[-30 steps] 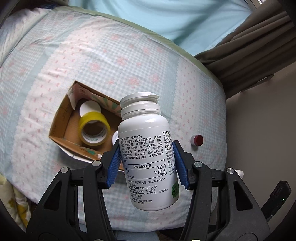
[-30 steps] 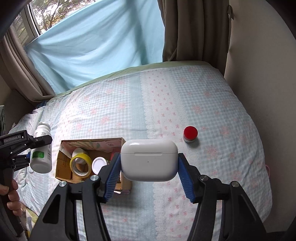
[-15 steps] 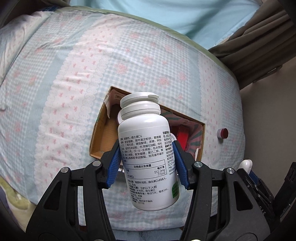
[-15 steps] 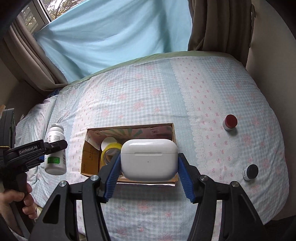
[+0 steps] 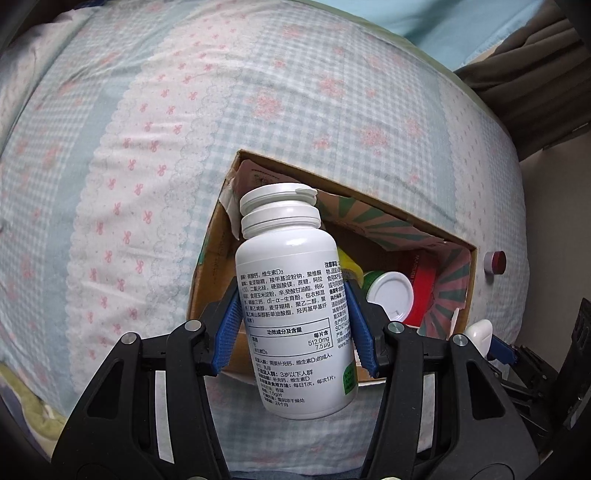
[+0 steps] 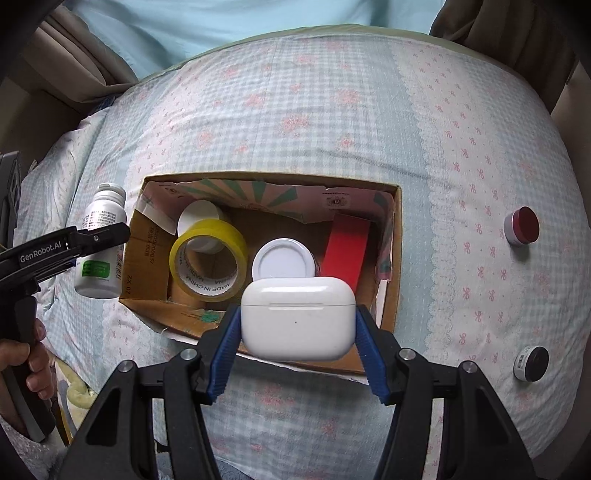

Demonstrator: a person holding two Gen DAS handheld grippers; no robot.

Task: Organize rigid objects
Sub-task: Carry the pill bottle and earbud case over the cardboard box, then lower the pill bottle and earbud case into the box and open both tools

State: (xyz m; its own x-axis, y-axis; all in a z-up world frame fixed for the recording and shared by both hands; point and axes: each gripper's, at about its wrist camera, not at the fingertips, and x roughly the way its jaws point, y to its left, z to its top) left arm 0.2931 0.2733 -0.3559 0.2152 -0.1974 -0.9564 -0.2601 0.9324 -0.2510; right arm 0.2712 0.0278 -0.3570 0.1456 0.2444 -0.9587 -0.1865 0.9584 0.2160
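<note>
**Pastel bedding, brown box, bright contents**

The bedspread is pale blue gingham with white bands, pink bows and pink flowers. The cardboard box is brown outside; its inner flaps show green and pink rays. Inside are a yellow tape roll, a white jar lid and a red carton. The supplement bottle is white with black print and a green patch. The earbud case is white. Both grippers are black with blue pads. A red-capped jar and a black-capped jar lie on the bedspread.

A bed in checked floral bedding is seen beyond the fingers, backed by brown curtains.
</note>
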